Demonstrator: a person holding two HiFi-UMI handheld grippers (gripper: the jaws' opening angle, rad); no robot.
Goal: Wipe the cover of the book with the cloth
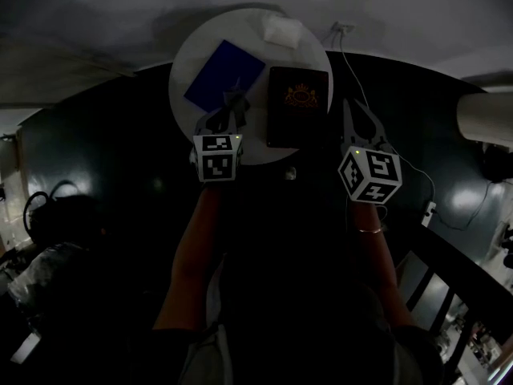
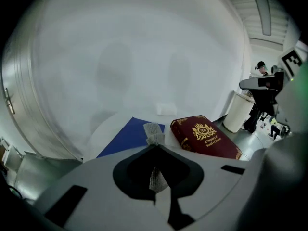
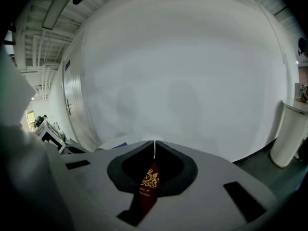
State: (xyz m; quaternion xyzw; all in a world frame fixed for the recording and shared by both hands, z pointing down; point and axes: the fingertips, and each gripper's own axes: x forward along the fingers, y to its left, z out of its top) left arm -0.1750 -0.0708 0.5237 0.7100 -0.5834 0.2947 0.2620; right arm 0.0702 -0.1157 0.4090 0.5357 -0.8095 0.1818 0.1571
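Observation:
A dark red book with a gold crest lies shut on the right half of a round white table. Left of it a blue cloth lies spread flat. My left gripper is shut and empty, its tips over the cloth's near right corner, close to the book's left edge. My right gripper is shut too, holding nothing, just off the book's right side beyond the table's rim. Through its jaw opening I see part of the book's cover.
A small white folded thing lies at the table's far edge. Dark floor surrounds the table, with a white cable running along its right. A white cylinder stands at the right. A pale wall rises behind the table.

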